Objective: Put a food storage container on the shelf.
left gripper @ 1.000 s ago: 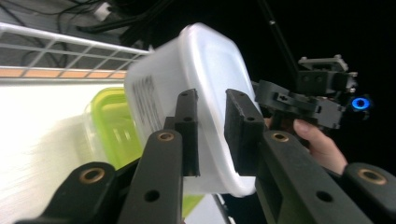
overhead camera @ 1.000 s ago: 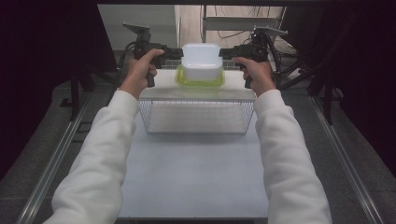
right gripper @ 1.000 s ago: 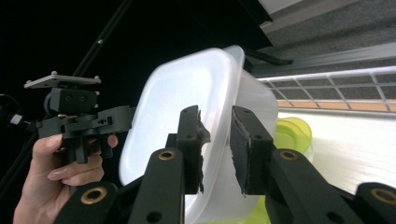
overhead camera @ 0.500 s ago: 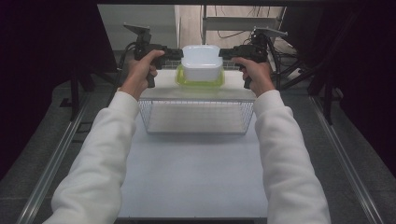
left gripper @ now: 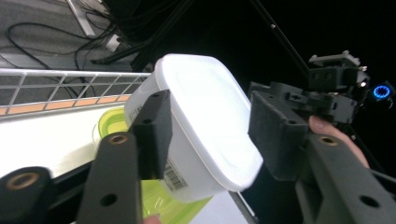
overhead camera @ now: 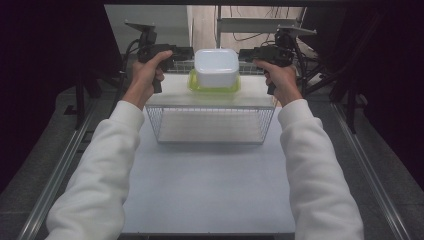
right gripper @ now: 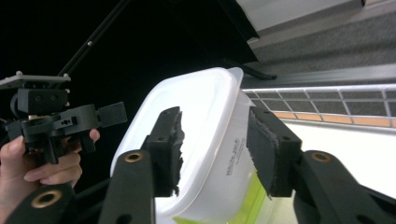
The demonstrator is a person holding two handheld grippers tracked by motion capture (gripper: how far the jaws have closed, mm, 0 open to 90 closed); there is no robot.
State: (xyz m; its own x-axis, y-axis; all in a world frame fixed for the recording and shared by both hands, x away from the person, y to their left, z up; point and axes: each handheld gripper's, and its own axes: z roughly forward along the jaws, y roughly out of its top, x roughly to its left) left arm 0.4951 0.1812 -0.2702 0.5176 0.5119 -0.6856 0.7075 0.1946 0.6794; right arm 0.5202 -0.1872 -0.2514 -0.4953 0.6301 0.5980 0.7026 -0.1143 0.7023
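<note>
Currently you hold a white tub (overhead camera: 216, 67), upside down with a yellow-green lid (overhead camera: 214, 87) beneath, above the far edge of the table (overhead camera: 210, 180), beyond a wire basket (overhead camera: 210, 125). Left gripper (overhead camera: 182, 51): jaws set wide at the tub's left end; whether the pads touch, you cannot tell. Right gripper (overhead camera: 246, 54): jaws likewise straddle its right end, contact uncertain.
</note>
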